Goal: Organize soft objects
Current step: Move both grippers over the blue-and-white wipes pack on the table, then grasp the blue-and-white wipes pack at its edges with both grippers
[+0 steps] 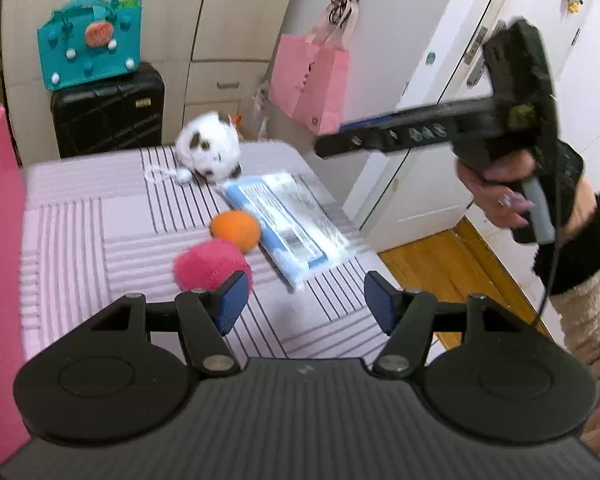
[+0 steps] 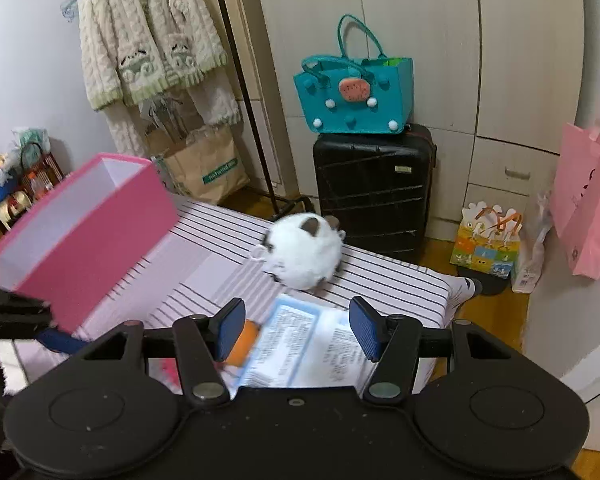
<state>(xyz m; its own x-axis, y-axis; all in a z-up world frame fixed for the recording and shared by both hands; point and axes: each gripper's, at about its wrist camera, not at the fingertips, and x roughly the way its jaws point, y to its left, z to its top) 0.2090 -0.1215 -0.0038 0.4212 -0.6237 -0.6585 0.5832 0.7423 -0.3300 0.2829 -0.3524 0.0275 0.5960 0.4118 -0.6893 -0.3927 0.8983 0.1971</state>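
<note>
On the lilac striped bed cover (image 1: pixel 100 220) lie a fluffy pink ball (image 1: pixel 210 264), an orange ball (image 1: pixel 236 230), a blue-and-white plastic packet (image 1: pixel 288 224) and, farther back, a white plush toy (image 1: pixel 210 152). My left gripper (image 1: pixel 306 302) hangs open just in front of the pink ball, with nothing between its pads. A hand holds my right gripper (image 1: pixel 340 136) in the air to the right. In the right wrist view, that gripper (image 2: pixel 298 328) stands open over the packet (image 2: pixel 300 344). The orange ball (image 2: pixel 242 344) peeks out behind its left finger. The plush toy (image 2: pixel 304 256) lies beyond.
An open pink box (image 2: pixel 80 232) stands on the bed's left side. A black suitcase (image 2: pixel 374 188) with a teal felt bag (image 2: pixel 354 100) on top stands behind the bed. A pink paper bag (image 1: pixel 310 80) hangs on the wall. Wooden floor (image 1: pixel 440 268) lies past the right edge.
</note>
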